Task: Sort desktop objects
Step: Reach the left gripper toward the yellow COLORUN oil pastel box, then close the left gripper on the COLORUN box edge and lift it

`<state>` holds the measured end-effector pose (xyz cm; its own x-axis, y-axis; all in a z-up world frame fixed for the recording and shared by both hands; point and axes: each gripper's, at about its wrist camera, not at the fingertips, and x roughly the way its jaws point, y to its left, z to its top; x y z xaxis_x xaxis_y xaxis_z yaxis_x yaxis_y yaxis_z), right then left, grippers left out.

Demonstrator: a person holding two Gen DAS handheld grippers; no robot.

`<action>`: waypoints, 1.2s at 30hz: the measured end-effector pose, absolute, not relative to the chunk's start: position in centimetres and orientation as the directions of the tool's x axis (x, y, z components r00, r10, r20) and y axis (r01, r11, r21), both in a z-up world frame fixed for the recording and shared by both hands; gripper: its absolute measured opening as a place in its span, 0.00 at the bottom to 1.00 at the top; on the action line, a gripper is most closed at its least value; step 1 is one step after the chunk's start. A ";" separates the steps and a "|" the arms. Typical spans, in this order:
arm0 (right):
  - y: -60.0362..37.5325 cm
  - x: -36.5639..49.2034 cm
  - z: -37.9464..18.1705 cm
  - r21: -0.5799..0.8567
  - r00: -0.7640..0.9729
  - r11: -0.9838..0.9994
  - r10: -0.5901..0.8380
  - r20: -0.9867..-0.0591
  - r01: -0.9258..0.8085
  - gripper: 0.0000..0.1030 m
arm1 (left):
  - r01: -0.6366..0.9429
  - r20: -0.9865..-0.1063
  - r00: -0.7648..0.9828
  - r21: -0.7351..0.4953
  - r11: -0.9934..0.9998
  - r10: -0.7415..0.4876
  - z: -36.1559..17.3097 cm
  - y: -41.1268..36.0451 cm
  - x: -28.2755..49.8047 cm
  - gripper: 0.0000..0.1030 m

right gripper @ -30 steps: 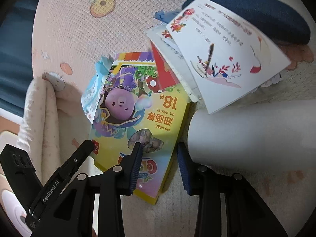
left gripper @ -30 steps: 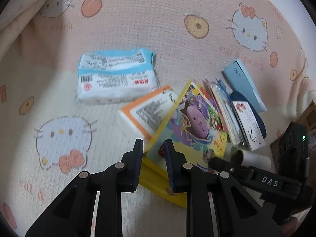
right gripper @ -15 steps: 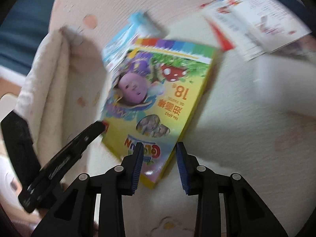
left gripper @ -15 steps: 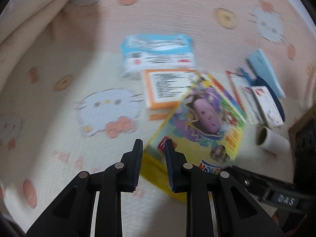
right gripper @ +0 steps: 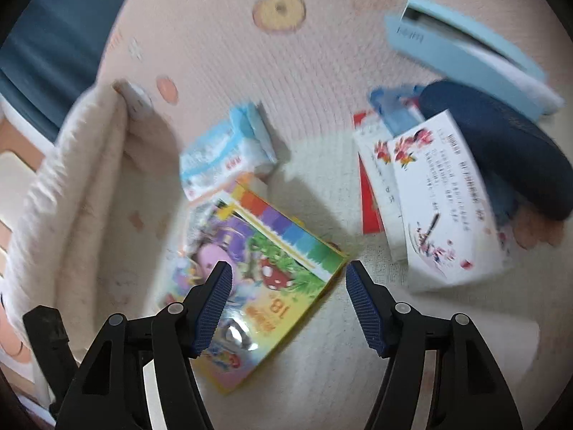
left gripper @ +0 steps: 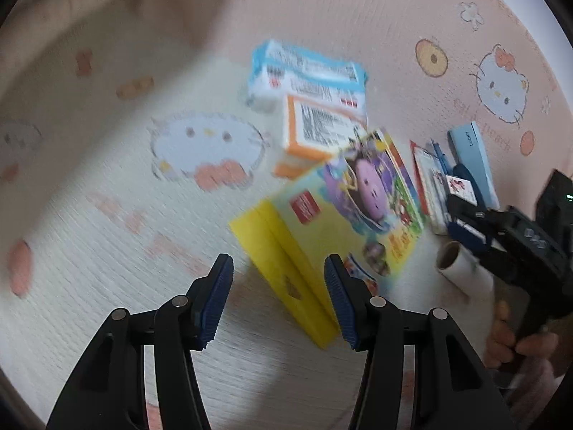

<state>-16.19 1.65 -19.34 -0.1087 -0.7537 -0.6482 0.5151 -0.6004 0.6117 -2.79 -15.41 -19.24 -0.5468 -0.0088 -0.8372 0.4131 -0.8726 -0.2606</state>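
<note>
A yellow oil pastel box (left gripper: 343, 215) with a purple cartoon face lies tilted on the cloth, its far end resting on an orange-edged pack (left gripper: 318, 125). My left gripper (left gripper: 279, 297) is opening. The box's yellow end sits between its blue pads and neither pad presses on it. In the right wrist view my right gripper (right gripper: 290, 301) is also opening, above the box's (right gripper: 272, 268) rainbow-striped corner and clear of it. The right gripper (left gripper: 462, 222) also shows at the right of the left wrist view, held by a hand (left gripper: 515, 344).
A blue tissue pack (left gripper: 308, 71) lies behind the orange one. To the right are flowered cards (right gripper: 440, 208), red booklets (right gripper: 369, 193), a dark blue pouch (right gripper: 501, 150), a light blue case (right gripper: 462, 50) and a white roll (left gripper: 462, 265). A folded blanket edge (right gripper: 64, 193) rises at the left.
Both grippers' jaws have spread from a narrow gap to wide. The pastel box has shifted away from the cards and roll, toward the tissue packs. The right gripper has risen.
</note>
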 end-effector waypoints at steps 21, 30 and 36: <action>-2.7 -16.8 -20.9 0.477 -0.003 -0.596 -0.627 -0.779 0.645 0.35 | 0.407 -0.838 -0.538 -0.166 -0.898 -0.089 -19.6 -14.3 -3.9 0.13; -2.4 -8.9 -20.8 0.402 0.030 -0.560 -0.557 -0.830 0.724 0.32 | 0.347 -0.828 -0.550 -0.105 -0.932 -0.112 -18.9 -17.6 -6.3 0.10; -3.3 -6.2 -18.7 0.338 0.016 -0.470 -0.565 -0.825 0.816 0.28 | 0.393 -0.800 -0.587 -0.150 -0.907 -0.122 -17.0 -18.7 -6.7 0.12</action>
<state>-6.20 -3.33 -18.68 0.0163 -0.5655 -0.8246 0.8155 -0.4696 0.3382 -6.69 -18.75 -17.04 -0.5874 -0.1216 -0.8001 0.3927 -0.9073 -0.1504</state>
